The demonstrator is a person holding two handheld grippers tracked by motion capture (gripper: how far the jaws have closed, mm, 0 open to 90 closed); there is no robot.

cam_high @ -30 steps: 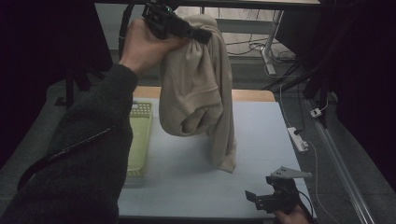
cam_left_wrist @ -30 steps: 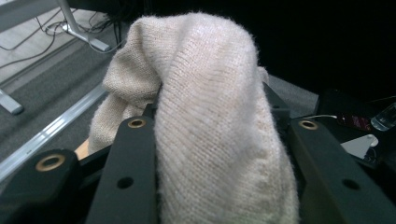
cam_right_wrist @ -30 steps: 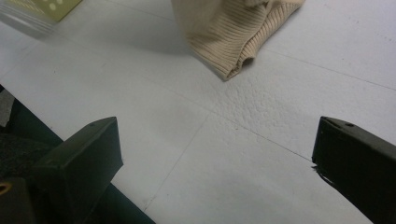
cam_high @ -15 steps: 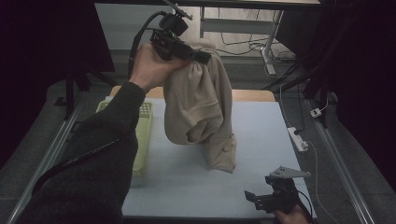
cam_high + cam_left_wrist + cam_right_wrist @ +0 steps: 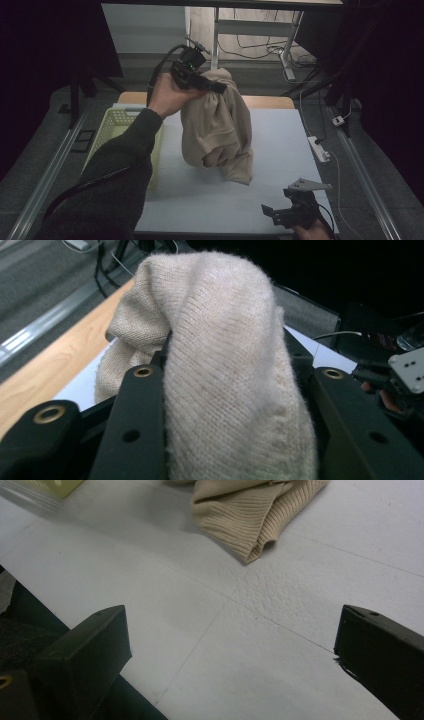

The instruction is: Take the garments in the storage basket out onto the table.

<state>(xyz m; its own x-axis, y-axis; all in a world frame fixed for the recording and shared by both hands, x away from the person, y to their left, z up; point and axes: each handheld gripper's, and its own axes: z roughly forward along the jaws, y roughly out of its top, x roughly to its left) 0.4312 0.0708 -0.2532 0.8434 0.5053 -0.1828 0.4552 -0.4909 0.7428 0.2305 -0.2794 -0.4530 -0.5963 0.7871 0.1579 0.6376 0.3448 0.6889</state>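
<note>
Nearest the desk's front edge, the right gripper (image 5: 280, 212) rests low with its 2 jaws spread wide and nothing between them; its own view looks across bare white desk (image 5: 210, 645) toward a ribbed hem of the beige sweater (image 5: 250, 510) lying on the surface. Farther in, the sweater (image 5: 220, 130) hangs in a bunched mass, its lowest fold touching or just over the desk top, cannot tell which from above. Left of it stands a yellow basket (image 5: 117, 132), apart from the garment; its contents cannot be made out. Farthest and highest, the left gripper (image 5: 210, 86) is clamped on the top of the sweater, knit bulging between its 2 jaws in the left gripper view (image 5: 225, 380). Judgement: garment lifted and gathered at 1 point, done. Left to do: a second hold by the idle right gripper on the hanging hem, then spreading, folding or placing it.
</note>
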